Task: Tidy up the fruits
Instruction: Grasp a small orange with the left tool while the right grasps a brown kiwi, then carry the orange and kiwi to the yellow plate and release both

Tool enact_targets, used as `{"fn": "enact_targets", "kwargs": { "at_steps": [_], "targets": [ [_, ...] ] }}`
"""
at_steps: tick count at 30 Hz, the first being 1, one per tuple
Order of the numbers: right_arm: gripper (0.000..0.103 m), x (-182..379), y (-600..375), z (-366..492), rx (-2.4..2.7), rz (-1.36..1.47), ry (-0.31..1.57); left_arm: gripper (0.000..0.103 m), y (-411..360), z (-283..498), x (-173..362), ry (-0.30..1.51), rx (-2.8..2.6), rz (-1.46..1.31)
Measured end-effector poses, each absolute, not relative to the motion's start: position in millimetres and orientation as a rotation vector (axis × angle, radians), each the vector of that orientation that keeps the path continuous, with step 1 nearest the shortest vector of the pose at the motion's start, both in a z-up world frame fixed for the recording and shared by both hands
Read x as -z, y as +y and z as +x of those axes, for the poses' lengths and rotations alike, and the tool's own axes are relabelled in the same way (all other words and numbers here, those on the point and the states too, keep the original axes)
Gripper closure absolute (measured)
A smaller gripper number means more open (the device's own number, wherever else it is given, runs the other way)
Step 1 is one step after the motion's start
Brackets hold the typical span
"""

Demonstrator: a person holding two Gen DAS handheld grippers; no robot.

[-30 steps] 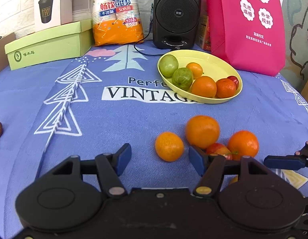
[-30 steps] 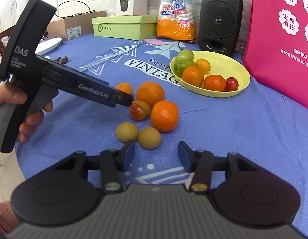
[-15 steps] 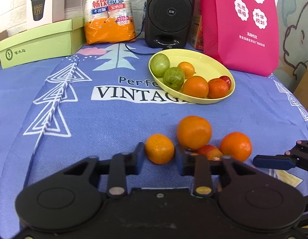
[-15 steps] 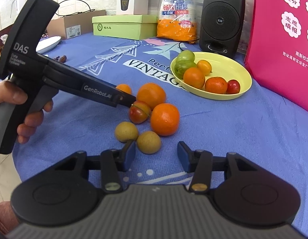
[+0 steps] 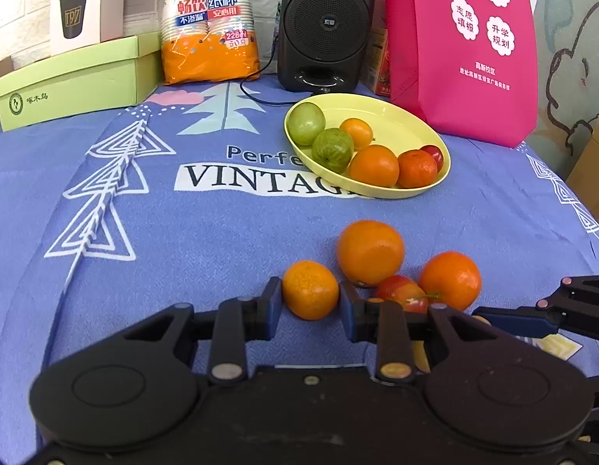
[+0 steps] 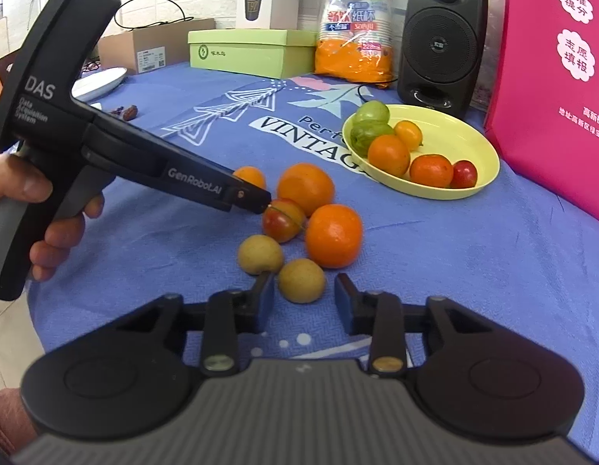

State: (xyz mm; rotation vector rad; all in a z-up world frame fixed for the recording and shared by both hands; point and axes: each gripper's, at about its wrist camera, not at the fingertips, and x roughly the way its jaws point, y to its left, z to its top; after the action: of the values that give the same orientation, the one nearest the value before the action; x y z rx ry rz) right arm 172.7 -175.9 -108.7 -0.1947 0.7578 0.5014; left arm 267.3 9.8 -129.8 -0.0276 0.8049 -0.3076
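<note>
The blue printed tablecloth [image 5: 152,232] spreads under everything, and the yellow plate [image 5: 408,124] sits toward its far side, already carrying two green fruits, three orange ones and a small red one. Nearer you, loose fruit lies in a cluster on the cloth: a large orange [image 5: 370,252], a second orange [image 5: 450,279] to its right, and a red-yellow apple [image 5: 401,293] tucked between them.

Your left gripper [image 5: 310,302] has its fingers closed in on the small mandarin [image 5: 309,289], which sits between the blue pads, both touching its sides; it rests on the cloth, well short of the plate.

Your right gripper [image 6: 304,299] stands spread, its jaws straddling the nearer of two yellow-brown fruits [image 6: 301,279]: the left pad is just beside it, the right pad apart.
</note>
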Motion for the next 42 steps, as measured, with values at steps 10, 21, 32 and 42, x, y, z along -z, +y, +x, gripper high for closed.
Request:
{"fn": "enact_targets", "kwargs": {
  "at_steps": [10,21,32,42],
  "targets": [
    [0.077,107,-177,171,-0.51,-0.187,0.752,0.073,11,265,129,0.806,0.309,-0.029],
    [0.077,102,-183,163,-0.51,-0.175,0.749,0.073,21,249,120,0.794,0.302,-0.032],
    [0.075,110,-179,167,-0.487,-0.171,0.759,0.073,27,239,115,0.791,0.286,-0.037],
    [0.077,95,-187,161,-0.492,-0.155,0.732,0.073,24,236,99,0.759,0.292,-0.025]
  ]
}}
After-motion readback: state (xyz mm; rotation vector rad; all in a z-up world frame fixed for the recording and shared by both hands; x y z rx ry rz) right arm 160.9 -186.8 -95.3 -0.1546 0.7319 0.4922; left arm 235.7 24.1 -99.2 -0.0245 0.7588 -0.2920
